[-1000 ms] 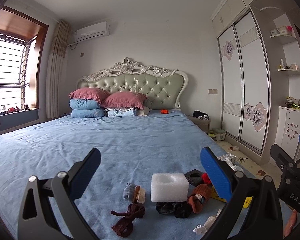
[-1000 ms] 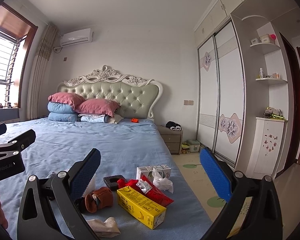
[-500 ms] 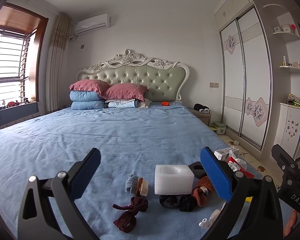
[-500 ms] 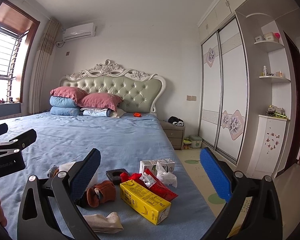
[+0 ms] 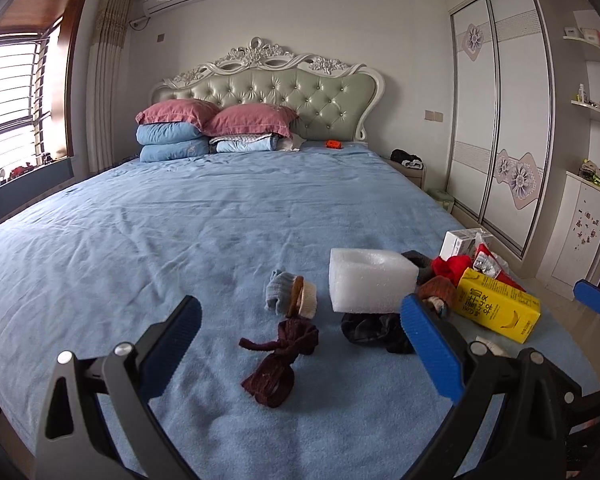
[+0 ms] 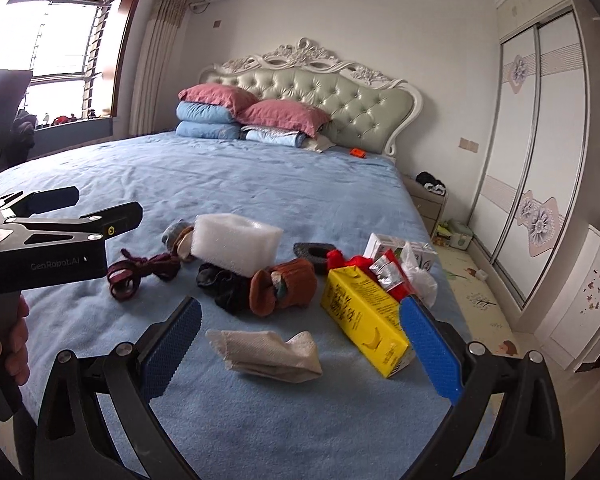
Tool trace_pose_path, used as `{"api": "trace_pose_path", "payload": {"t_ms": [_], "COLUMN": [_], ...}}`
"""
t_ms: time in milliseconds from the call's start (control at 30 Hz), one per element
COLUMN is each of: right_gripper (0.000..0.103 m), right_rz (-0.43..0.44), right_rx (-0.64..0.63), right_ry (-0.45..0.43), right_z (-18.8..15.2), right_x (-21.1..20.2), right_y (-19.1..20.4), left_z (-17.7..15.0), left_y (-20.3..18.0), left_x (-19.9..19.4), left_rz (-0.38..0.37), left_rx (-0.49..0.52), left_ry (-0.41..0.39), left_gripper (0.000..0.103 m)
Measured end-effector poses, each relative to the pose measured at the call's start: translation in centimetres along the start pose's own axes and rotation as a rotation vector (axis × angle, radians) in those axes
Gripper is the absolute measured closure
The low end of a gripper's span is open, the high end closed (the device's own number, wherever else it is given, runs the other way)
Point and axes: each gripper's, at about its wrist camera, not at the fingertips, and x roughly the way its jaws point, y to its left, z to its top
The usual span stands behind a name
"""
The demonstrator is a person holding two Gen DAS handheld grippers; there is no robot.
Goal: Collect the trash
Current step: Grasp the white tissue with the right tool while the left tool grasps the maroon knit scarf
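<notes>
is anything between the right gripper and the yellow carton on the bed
Nothing visible does. The right gripper is open and hovers above the blue sheet, and the yellow carton lies just ahead beside its right finger. The crumpled paper wrapper lies between the fingers, left of the carton, not across the path.

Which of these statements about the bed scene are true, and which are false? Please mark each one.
1. The yellow carton lies on its side on the bed. True.
2. The right gripper is shut on the carton. False: its jaws stand open and hold nothing.
3. The white foam block rests partly on dark socks. True.
4. The left gripper holds the maroon sock. False: the sock lies on the sheet, the jaws open.
5. The pink pillows lie on the floor. False: they sit stacked at the headboard.
</notes>
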Motion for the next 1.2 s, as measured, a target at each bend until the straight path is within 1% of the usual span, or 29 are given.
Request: {"api": "trace_pose_path", "payload": {"t_ms": [67, 233, 367, 567, 700, 733, 767, 800, 833, 933, 967, 1000, 1033, 1100, 1167, 1200], "right_gripper": [0.007, 0.008, 0.008, 0.008, 0.008, 0.010, 0.016, 0.025, 0.030, 0.031, 0.033, 0.039, 0.042, 0.055, 0.063, 0.066], "right_rz": [0.026, 0.086, 0.093, 0.065, 0.037, 0.034, 0.032, 0.030, 0.034, 0.027, 0.023, 0.017, 0.018, 0.026, 0.028, 0.043], "right_rx": [0.003, 0.042, 0.069, 0.036, 0.035, 0.029, 0.022, 0.015, 0.013, 0.005, -0.001, -0.006, -0.007, -0.002, 0.005, 0.016], "right_ry": [0.048, 0.174, 0.251, 0.295, 0.316, 0.322, 0.326, 0.334, 0.343, 0.350, 0.348, 0.341, 0.335, 0.320, 0.310, 0.304], "right_z": [-0.5, -1.0, -1.2, -1.3, -1.4, -1.4, -1.4, -1.5, -1.5, -1.6, -1.7, -1.6, -1.6, -1.4, -1.2, -1.1], "right_x": [0.9, 3.2, 4.8, 6.1, 6.9, 7.1, 7.2, 7.5, 7.6, 7.9, 7.9, 7.8, 7.7, 7.5, 7.3, 7.1], "right_y": [0.3, 0.2, 0.2, 0.9, 0.8, 0.8, 0.8, 0.8, 0.9, 0.9, 1.0, 1.0, 1.0, 0.8, 0.5, 0.2], "left_z": [-0.7, -2.1, -2.7, -3.2, -3.2, -3.1, -3.1, -3.1, -3.0, -2.8, -2.6, -2.5, -2.5, -2.4, -2.5, -2.5], "left_y": [0.5, 1.7, 2.2, 2.0, 2.0, 2.0, 2.0, 2.0, 2.0, 2.0, 2.1, 2.1, 2.1, 2.1, 2.1, 2.1], "left_x": [0.4, 1.7, 2.4, 3.7, 4.4, 4.5, 4.7, 4.8, 4.9, 5.4, 5.7, 5.9, 6.1, 6.8, 7.5, 7.9], "left_rz": [0.007, -0.011, -0.024, -0.029, -0.028, -0.029, -0.030, -0.029, -0.028, -0.020, -0.021, -0.021, -0.018, -0.011, -0.005, -0.003], "left_rx": [-0.002, -0.019, -0.028, -0.014, -0.012, -0.013, -0.014, -0.014, -0.013, -0.008, -0.007, -0.005, -0.003, 0.003, 0.004, 0.002], "left_ry": [0.031, 0.103, 0.137, 0.179, 0.200, 0.204, 0.208, 0.212, 0.216, 0.225, 0.228, 0.233, 0.239, 0.257, 0.282, 0.294], "left_gripper": [0.004, 0.004, 0.004, 0.004, 0.004, 0.004, 0.004, 0.004, 0.004, 0.004, 0.004, 0.004, 0.004, 0.004, 0.004, 0.004]}}
